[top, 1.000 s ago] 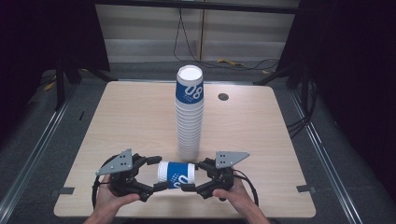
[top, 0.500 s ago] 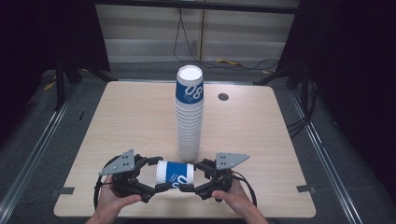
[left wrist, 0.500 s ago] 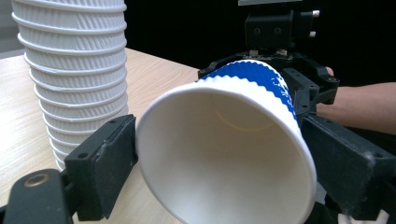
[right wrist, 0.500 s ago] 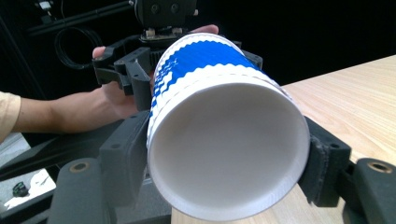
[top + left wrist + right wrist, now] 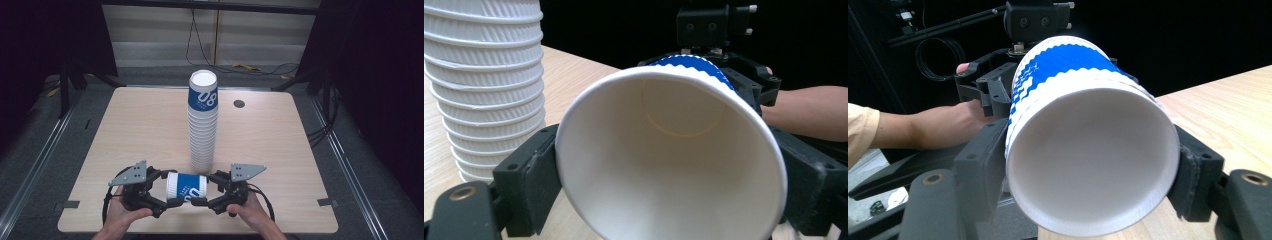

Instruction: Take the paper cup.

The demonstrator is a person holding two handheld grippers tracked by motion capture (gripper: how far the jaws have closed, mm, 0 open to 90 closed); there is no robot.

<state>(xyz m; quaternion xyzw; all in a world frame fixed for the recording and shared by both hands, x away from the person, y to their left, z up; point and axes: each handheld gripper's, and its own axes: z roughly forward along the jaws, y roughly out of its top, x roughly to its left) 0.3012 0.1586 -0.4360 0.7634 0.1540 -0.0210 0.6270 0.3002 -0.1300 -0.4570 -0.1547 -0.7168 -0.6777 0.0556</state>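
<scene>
Two grippers clamp one cup point(image 5: 186, 187): left gripper point(image 5: 161, 200) at its rim, right gripper point(image 5: 204, 196) at its base. Next, probably pull nested cups apart.

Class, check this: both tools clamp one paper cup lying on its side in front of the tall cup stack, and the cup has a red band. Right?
Not quite. The paper cup held by the left tool and right tool before the cup stack has a blue band, not red, as the high view shows.
</scene>
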